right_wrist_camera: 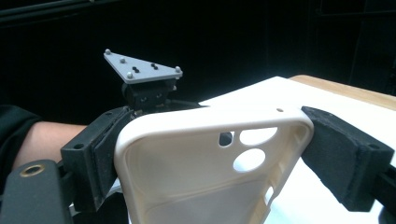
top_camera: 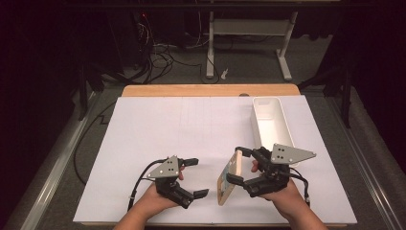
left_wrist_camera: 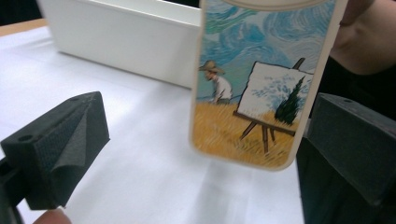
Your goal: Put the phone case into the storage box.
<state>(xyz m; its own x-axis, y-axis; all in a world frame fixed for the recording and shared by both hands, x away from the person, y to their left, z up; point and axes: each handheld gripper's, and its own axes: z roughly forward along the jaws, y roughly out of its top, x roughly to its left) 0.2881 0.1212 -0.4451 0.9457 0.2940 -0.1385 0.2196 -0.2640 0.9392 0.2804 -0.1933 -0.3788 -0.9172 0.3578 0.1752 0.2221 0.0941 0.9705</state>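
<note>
A phone case (top_camera: 228, 181) stands on edge, tilted, at the front middle of the table. Its back carries a painting of a man at an easel in a yellow field (left_wrist_camera: 252, 93). Its cream inside (right_wrist_camera: 187, 177) faces the right gripper view. My right gripper (top_camera: 236, 165) is shut on the case across its width, near the camera holes. My left gripper (top_camera: 197, 177) is open just left of the case, jaws pointing at its painted side, nothing between them. I cannot tell whether the case's lower end touches the table.
A long, empty white tray (top_camera: 268, 117) lies at the back right of the white sheet (top_camera: 182, 129) that covers the wooden table. Beyond the table are floor cables (top_camera: 160, 57) and a white desk frame (top_camera: 249, 28).
</note>
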